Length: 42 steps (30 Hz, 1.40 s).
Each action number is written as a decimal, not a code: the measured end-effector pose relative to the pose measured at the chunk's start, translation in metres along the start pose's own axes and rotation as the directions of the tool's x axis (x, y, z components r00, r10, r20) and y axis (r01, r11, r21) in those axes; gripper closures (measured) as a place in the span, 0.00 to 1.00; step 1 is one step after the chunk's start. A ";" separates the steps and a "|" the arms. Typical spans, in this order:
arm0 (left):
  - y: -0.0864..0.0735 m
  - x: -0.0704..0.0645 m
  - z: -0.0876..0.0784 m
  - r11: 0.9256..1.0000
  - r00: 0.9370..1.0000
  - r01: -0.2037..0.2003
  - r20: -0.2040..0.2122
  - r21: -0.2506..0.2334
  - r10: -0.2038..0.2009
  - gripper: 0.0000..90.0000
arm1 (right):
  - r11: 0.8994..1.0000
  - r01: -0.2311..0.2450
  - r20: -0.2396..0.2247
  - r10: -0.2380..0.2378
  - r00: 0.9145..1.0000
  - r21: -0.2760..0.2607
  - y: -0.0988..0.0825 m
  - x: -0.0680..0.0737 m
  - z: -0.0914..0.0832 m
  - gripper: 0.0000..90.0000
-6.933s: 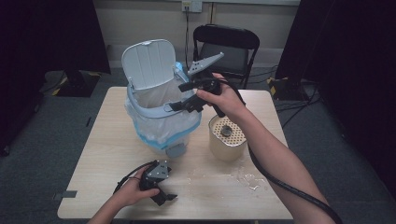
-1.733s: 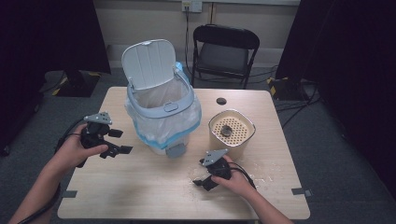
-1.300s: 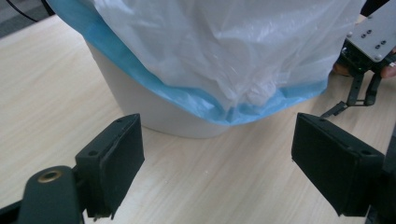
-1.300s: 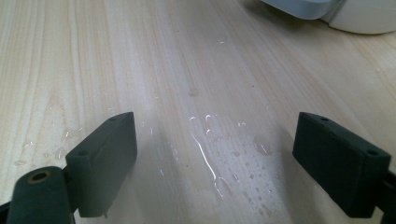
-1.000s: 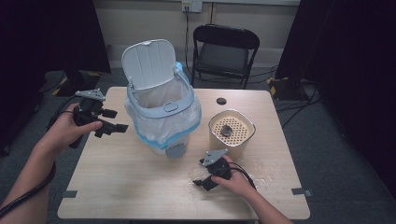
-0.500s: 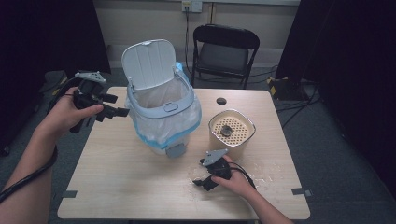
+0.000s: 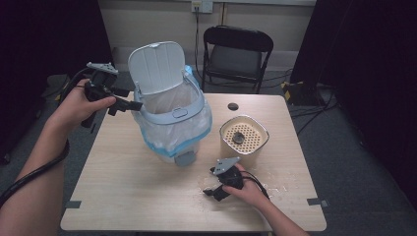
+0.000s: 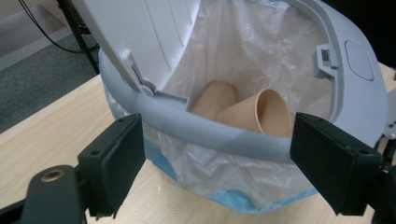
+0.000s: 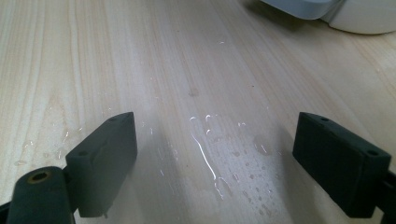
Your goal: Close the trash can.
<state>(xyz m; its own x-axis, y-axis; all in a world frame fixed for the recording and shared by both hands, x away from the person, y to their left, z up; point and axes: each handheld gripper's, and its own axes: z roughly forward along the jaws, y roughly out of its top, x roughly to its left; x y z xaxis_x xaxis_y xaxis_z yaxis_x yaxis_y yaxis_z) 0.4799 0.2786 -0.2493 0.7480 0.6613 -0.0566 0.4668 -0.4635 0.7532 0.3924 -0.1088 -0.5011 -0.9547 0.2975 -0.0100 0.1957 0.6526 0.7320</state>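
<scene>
A small pale grey bin (image 7: pixel 172 115) stands on the table with its lid (image 7: pixel 156 68) tipped up and a clear plastic liner inside. Two tan paper cups (image 8: pixel 254 112) lie in the liner. My left gripper (image 7: pixel 129 102) is held in the air at the bin's left rim, just below the lid hinge. Its jaws stand open with nothing between them, and in the left gripper view the gripper (image 8: pixel 217 140) looks over the rim (image 8: pixel 210 128) into the bin. My right gripper (image 7: pixel 212 191) rests on the table in front of the bin, open and empty (image 9: pixel 215 135).
A beige container with a perforated top (image 7: pixel 244 137) stands right of the bin. A small black disc (image 7: pixel 233 106) lies behind it. Water drops (image 9: pixel 210 140) wet the wooden table (image 7: pixel 128 191) around the right gripper. A black folding chair (image 7: pixel 238 54) stands behind the table.
My left hand has risen and moved in toward the bin, from beside the table's left edge up to the rim under the lid. The right hand has stayed put.
</scene>
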 end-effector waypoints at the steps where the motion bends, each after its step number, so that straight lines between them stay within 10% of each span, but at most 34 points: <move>1: 0.001 0.000 0.001 1.000 1.000 0.000 -0.004 0.002 0.000 0.20 | 1.000 -0.001 0.000 0.001 1.000 0.000 0.000 0.000 0.000 0.14; 35: 0.040 0.008 0.014 0.999 1.000 -0.005 -0.028 -0.054 0.004 0.17 | 1.000 0.000 -0.002 0.000 1.000 0.001 0.000 0.000 0.000 0.14; 42: 0.041 -0.005 0.008 0.993 0.993 -0.120 -0.015 -0.020 0.120 0.17 | 1.000 0.000 -0.002 0.000 1.000 0.002 0.000 0.000 0.000 0.14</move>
<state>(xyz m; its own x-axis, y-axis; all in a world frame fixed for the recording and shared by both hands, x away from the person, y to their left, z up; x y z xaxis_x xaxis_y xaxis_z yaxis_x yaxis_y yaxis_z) 0.4988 0.2514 -0.2232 0.7916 0.6095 0.0438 0.3637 -0.5275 0.7678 0.3923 -0.1089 -0.5010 -0.9552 0.2959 -0.0085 0.1960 0.6538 0.7309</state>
